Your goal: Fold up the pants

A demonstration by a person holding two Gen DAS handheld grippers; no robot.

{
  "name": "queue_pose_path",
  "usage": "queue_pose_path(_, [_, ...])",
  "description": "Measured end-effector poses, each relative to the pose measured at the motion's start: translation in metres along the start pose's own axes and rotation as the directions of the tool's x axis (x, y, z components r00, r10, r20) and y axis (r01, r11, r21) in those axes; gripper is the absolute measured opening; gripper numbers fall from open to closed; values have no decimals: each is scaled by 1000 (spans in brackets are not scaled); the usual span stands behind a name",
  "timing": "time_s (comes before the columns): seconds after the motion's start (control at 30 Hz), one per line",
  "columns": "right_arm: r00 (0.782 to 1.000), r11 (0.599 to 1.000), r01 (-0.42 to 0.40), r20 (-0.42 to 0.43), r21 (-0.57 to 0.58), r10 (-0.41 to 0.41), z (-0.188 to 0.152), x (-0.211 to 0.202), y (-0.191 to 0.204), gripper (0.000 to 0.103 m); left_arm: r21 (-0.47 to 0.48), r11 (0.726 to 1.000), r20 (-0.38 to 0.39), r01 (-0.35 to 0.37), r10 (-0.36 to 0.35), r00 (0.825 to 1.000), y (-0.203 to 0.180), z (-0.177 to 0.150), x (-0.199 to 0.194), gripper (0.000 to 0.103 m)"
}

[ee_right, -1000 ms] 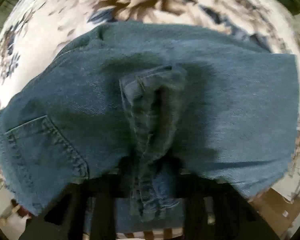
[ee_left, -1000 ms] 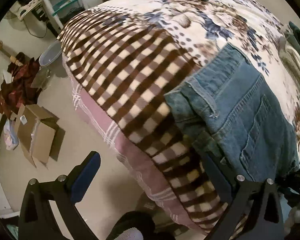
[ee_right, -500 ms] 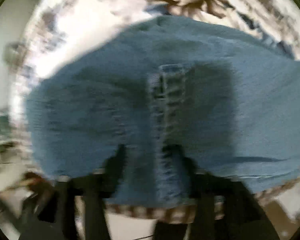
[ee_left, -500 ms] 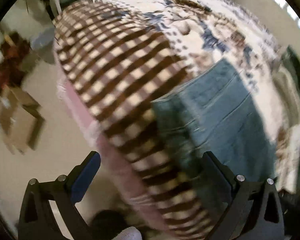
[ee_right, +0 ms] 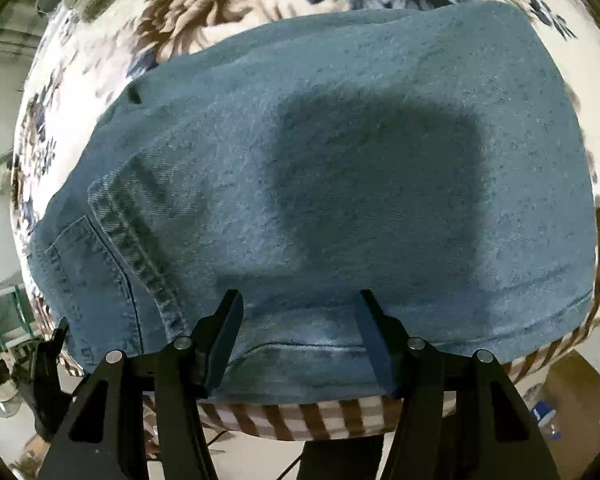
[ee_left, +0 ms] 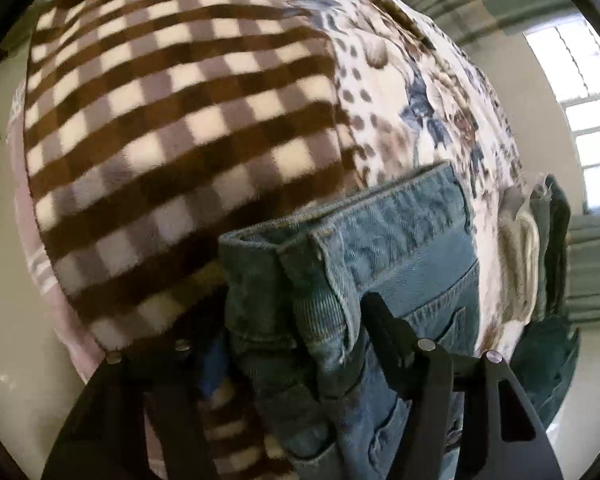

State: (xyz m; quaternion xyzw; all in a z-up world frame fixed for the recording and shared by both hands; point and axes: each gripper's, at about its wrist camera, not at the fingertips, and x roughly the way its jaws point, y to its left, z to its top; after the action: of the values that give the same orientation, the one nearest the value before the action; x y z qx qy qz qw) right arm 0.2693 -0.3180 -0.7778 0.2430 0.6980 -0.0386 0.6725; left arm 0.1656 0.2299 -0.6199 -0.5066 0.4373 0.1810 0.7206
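Note:
Blue denim pants (ee_right: 340, 168) lie folded on a bed with a floral blanket (ee_right: 204, 12). In the right wrist view my right gripper (ee_right: 300, 312) is open and empty just above the near edge of the denim, which lies flat. In the left wrist view the pants' waistband end (ee_left: 360, 240) bunches up between the fingers of my left gripper (ee_left: 296, 328). The jaws stand around the denim stack with cloth pressed between them, and the left finger is mostly hidden by it.
A brown checked blanket (ee_left: 172, 128) covers the near bed corner and also shows in the right wrist view (ee_right: 300, 420). Folded grey and green clothes (ee_left: 536, 256) lie at the right. A window (ee_left: 580, 92) is behind. Floor with clutter lies below the bed edge.
My right gripper let go of the denim fold and opened; the cloth now lies flat. My left gripper moved right onto the waistband end and closed around it.

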Motion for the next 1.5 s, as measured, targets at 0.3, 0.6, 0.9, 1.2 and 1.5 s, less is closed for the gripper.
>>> queue_pose_path(0.3, [994, 988, 108, -11, -113, -110, 6, 9, 9, 61, 140, 990, 173, 28, -52, 983, -43, -36, -65, 29])
queue_pose_path(0.6, [999, 997, 24, -47, -80, -27, 24, 6, 1, 62, -16, 999, 76, 36, -34, 997, -15, -2, 7, 45])
queue_pose_path(0.9, [996, 993, 61, 73, -99, -54, 21, -56, -55, 79, 216, 976, 224, 22, -72, 972, -78, -29, -60, 18])
queue_pose_path(1.2, [992, 995, 74, 105, -69, -67, 29, -105, -148, 86, 496, 866, 258, 67, -221, 941, -183, -120, -136, 17])
queue_pose_path(1.5, [989, 997, 48, 136, 54, -55, 12, -148, -253, 86, 703, 689, 59, 176, -304, 951, -268, -258, -118, 16])
